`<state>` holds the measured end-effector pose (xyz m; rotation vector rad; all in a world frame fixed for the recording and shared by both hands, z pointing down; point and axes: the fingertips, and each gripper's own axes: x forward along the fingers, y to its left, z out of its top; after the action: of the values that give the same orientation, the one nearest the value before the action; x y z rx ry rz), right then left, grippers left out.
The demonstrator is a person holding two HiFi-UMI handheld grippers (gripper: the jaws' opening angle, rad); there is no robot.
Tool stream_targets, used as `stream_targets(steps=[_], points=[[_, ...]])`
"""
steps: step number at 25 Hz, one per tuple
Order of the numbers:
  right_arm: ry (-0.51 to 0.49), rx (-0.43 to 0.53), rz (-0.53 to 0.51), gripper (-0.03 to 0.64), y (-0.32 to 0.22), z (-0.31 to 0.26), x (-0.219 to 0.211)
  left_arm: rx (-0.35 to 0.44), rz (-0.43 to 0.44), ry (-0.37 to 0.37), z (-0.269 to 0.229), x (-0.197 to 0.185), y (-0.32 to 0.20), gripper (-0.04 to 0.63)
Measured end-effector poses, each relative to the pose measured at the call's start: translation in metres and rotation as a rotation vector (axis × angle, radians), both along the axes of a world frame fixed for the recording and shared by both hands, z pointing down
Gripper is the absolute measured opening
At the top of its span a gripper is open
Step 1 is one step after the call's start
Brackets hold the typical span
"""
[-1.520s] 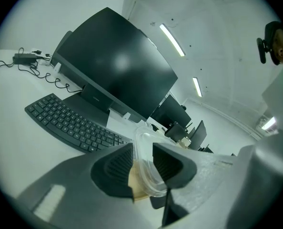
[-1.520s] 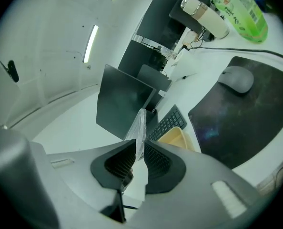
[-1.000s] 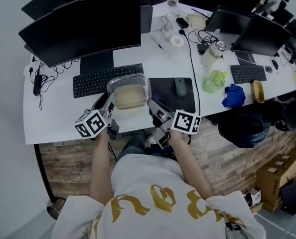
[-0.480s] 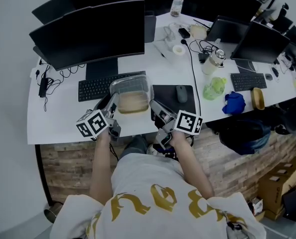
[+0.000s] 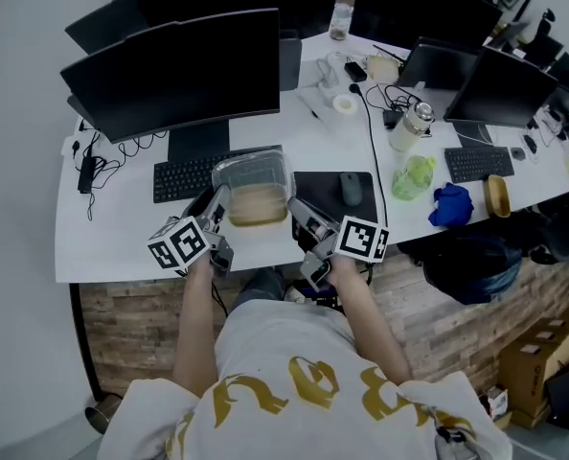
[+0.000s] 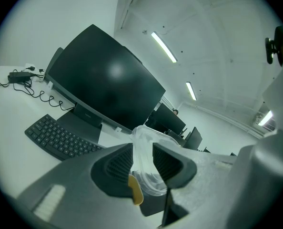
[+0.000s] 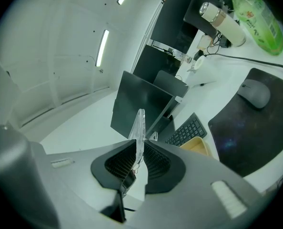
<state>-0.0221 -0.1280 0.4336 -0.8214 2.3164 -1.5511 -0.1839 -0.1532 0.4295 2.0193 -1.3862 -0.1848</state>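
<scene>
Between left tool, right tool — 1 gripped container.

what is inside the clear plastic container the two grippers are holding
A tan tray-like insert lies in the clear plastic container. Whatever lies beneath that insert is covered. The left gripper and right gripper clamp its rim.

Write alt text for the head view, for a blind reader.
A person holds a clear plastic container with tan contents between the left claw and the right claw, each shut on its rim, over a white desk with a keyboard and dark monitor.
</scene>
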Motion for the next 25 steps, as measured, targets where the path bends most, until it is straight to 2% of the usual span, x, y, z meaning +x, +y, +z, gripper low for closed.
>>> stream_targets(steps=[25], points=[[0.024, 0.015, -0.032, 0.058, 0.002, -0.004, 0.014, 0.011, -0.008, 0.016, -0.001, 0.013, 0.001, 0.121]])
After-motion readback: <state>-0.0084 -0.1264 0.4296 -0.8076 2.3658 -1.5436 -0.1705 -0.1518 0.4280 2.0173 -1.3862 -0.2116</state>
